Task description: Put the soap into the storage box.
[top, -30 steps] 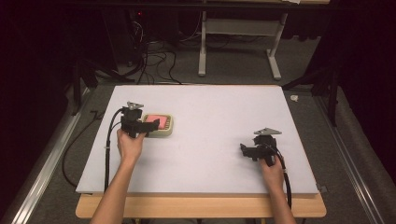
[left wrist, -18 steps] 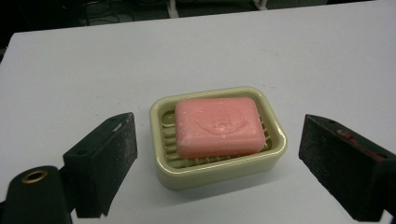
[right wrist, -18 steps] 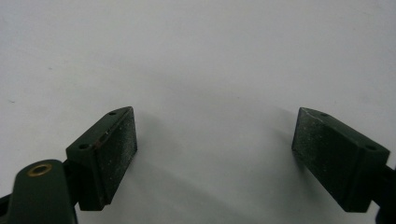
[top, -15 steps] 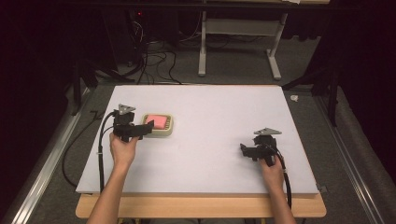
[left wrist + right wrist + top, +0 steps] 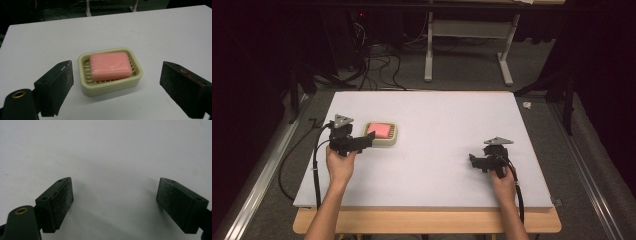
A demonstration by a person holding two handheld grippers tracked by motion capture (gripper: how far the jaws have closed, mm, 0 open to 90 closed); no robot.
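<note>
- Hand-held gripper on the left (image 5: 367, 140) is held with its jaws spread wide, aimed at the soap dish (image 5: 381, 134) and just short of it; nothing is gripped.
- Seen in the left gripper view, the soap (image 5: 110, 65) lies flat in the dish (image 5: 110, 86), between the lines of the two open jaws but ahead of them, touched by neither.
- The soap is a pink, rounded bar resting on the dish's ribbed floor, a little toward the far side.
- The soap is judged firm but slippery, easily marked by hard pads; a hold across its short sides, above the dish rim, looks the surest.
- The dish is judged light, stiff plastic that would slide on the smooth table (image 5: 437, 165) if pushed; it could be taken across its long walls, with the soap riding loose inside.
- The dish stands on the left part of the table, well apart from the other hand.
- The right hand-held gripper (image 5: 472, 161) rests low over bare table at the right, jaws likewise wide apart and empty, as the right gripper view shows.
</note>
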